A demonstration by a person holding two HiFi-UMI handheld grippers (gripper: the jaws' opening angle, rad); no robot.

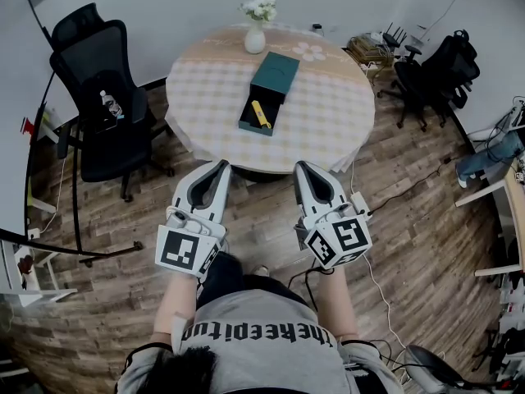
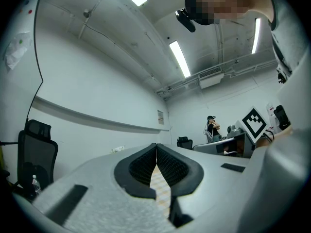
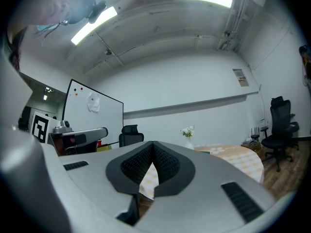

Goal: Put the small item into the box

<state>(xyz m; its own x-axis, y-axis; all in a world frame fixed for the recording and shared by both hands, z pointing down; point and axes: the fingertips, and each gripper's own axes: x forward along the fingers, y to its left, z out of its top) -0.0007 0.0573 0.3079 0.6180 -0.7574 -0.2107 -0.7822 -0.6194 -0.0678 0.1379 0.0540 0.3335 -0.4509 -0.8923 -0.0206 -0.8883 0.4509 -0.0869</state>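
Left tongs (image 1: 221,166) and right tongs (image 1: 301,167), closed and empty, point side by side at the table (image 1: 328,121).

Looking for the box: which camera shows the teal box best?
The head view: the teal box lies open on the round table, seen from above. The right gripper view shows only a thin edge; the left gripper view shows none.

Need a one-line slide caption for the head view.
Both shut, left hand-held gripper and right hand-held gripper face a round table bearing a green box with a yellow item inside.
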